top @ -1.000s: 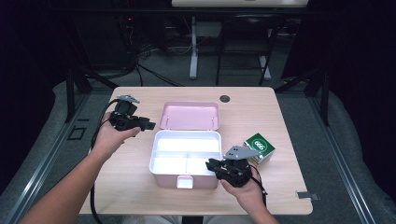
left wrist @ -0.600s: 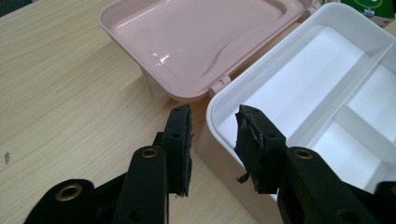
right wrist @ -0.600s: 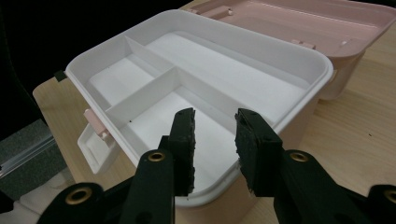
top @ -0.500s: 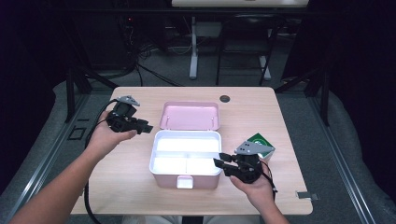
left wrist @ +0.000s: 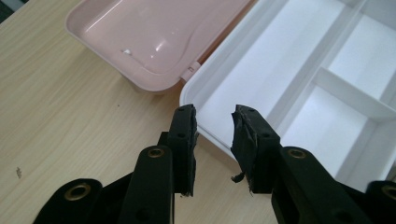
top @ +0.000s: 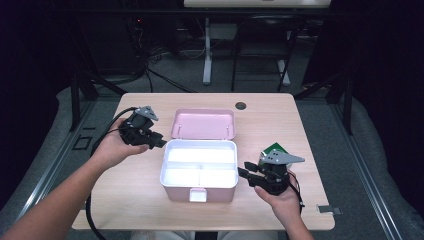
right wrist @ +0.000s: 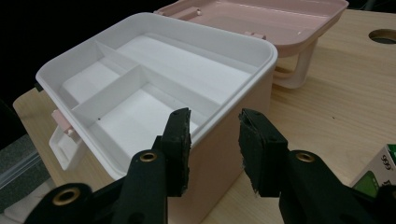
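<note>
the box (top: 199, 170) stands near the middle of the table (top: 280, 120), toward the person's edge. its lid (top: 203, 123) lies open behind it, hinged to the far rim. partitions split the box into one long compartment at the back and two at the front. the left gripper (top: 159, 142) sits at the box's far-left corner, the right gripper (top: 243, 174) beside its right wall. a small carton (top: 273, 149) lies right of the box, behind the right gripper.

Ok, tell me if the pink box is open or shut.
Open. The pink box has its lid swung back flat on the table, and its white divided compartments lie exposed and empty.
</note>
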The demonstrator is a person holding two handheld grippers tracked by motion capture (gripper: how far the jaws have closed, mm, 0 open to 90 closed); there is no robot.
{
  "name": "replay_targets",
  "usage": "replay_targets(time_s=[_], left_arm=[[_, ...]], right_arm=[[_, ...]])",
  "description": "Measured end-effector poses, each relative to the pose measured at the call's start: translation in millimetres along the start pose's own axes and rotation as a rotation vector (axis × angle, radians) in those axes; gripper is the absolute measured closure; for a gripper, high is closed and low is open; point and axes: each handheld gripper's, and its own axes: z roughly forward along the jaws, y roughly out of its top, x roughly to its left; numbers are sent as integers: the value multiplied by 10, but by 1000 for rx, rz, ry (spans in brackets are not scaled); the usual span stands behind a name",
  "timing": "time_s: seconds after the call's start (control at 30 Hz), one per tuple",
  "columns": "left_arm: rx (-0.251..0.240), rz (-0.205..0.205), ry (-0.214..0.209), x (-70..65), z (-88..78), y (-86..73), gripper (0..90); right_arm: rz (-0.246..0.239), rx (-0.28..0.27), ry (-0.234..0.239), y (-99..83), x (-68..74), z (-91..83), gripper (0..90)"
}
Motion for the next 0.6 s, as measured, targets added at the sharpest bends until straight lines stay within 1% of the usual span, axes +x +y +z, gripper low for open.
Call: replay_targets(time_s=[0.03, 0.07, 0.1, 0.17, 0.2, 0.23, 0.27, 0.3, 0.33, 0.37, 0.4, 0.43, 0.53, 0.57, 0.6], left_arm=[[13, 23, -4, -16, 2, 14, 694], [36, 65, -13, -48, 10, 43, 704], [36, 65, -13, -48, 10, 43, 710], [59, 105, -7, -85, 24, 73, 712], [69, 116, -11, -103, 32, 87, 717], [81, 140, -10, -134, 50, 120, 721], [81, 140, -10, -134, 50, 120, 726], [88, 156, -11, -152, 61, 136, 726], [106, 182, -18, -184, 88, 172, 729], [110, 189, -18, -200, 100, 183, 732], [117, 206, -24, -216, 116, 199, 735], [117, 206, -24, -216, 116, 199, 737], [132, 242, -40, -284, 178, 236, 739], [141, 261, -46, -328, 220, 249, 741], [147, 269, -46, -346, 236, 254, 742]], right_arm=[[0, 0, 0, 0, 0, 0, 632], [-3, 1, -13, -14, -12, 1, 630], [-3, 1, -13, -14, -12, 1, 630], [-8, 4, -24, -29, -22, 1, 626], [-5, 3, -29, -37, -22, 3, 624], [-4, 4, -33, -52, -31, 9, 623], [-4, 4, -33, -52, -31, 9, 623], [2, 4, -31, -60, -33, 13, 622], [3, 4, -35, -76, -42, 21, 622], [5, 4, -36, -83, -47, 24, 622], [7, 4, -35, -88, -50, 26, 622], [10, 3, -35, -94, -53, 29, 621], [15, -2, -35, -109, -70, 25, 620], [18, -4, -34, -112, -75, 19, 619], [21, -6, -32, -117, -78, 15, 618]])
